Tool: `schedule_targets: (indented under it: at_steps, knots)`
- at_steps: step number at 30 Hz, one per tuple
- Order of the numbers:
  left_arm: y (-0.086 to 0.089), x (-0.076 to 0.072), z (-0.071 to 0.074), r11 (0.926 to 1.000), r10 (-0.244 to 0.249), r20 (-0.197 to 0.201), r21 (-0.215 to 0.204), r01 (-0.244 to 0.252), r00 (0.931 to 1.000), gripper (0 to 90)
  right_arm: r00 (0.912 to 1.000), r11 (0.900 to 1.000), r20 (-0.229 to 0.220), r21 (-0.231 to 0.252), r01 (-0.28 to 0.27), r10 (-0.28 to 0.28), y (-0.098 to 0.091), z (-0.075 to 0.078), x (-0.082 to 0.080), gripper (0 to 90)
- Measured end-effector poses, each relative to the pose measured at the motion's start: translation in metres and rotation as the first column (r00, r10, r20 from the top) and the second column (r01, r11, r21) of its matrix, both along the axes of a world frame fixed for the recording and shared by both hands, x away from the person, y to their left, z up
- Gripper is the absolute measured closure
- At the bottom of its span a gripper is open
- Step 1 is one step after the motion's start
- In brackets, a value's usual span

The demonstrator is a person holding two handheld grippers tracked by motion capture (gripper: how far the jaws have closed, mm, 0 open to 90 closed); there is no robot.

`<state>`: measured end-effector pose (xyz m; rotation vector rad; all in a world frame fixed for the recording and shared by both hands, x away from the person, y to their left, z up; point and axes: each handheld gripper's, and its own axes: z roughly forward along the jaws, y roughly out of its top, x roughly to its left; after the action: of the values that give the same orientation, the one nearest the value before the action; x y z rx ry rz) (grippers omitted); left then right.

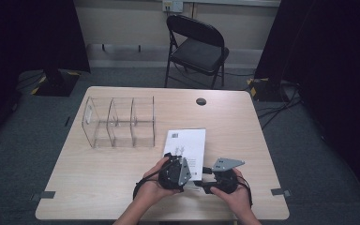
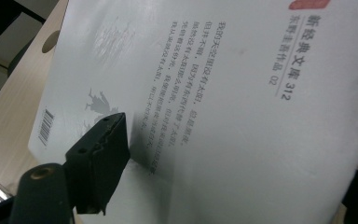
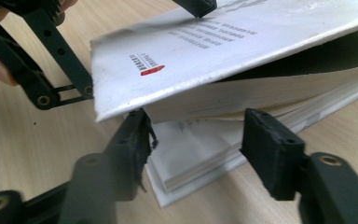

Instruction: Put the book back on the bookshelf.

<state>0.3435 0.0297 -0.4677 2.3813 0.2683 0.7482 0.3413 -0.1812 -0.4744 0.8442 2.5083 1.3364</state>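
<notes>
Two grippers work at the near edge of the table (image 1: 98,187), both at a white book (image 1: 187,143) lying just in front of the person. Right gripper (image 3: 193,144) has its jaws apart at the book's lower corner, where the pages fan open. Left gripper (image 1: 180,161) presses one jaw on the lifted cover; whether it pinches I cannot tell. Farther off stand a clear divided box (image 1: 119,123) and a folding chair (image 1: 197,47).

Both forearms enter from the bottom edge, hands close together. Left gripper (image 1: 177,171) angled inward, one jaw pressing down; right gripper (image 1: 210,183) held level, jaws parted.
</notes>
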Motion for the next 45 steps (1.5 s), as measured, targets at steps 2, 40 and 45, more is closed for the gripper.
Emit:
schedule_targets:
  at_steps: [2,40,45]
  knots:
    - [0.001,0.001,0.003,0.9996,-0.014,-0.005,0.024,0.014,0.9999,22.4,0.9999,1.0,-0.01,-0.002,0.003,-0.003,-0.005,-0.002,-0.001,37.8]
    - [0.006,0.001,0.024,0.9994,0.002,-0.037,0.033,-0.001,0.9993,36.6,0.9991,0.9976,-0.007,-0.055,-0.042,0.042,-0.027,-0.013,-0.002,30.9]
    - [0.005,0.002,0.032,0.9989,0.024,-0.05,0.041,-0.022,0.9985,40.8,0.9989,0.9975,0.004,-0.054,-0.045,0.046,-0.026,-0.012,-0.003,30.9]
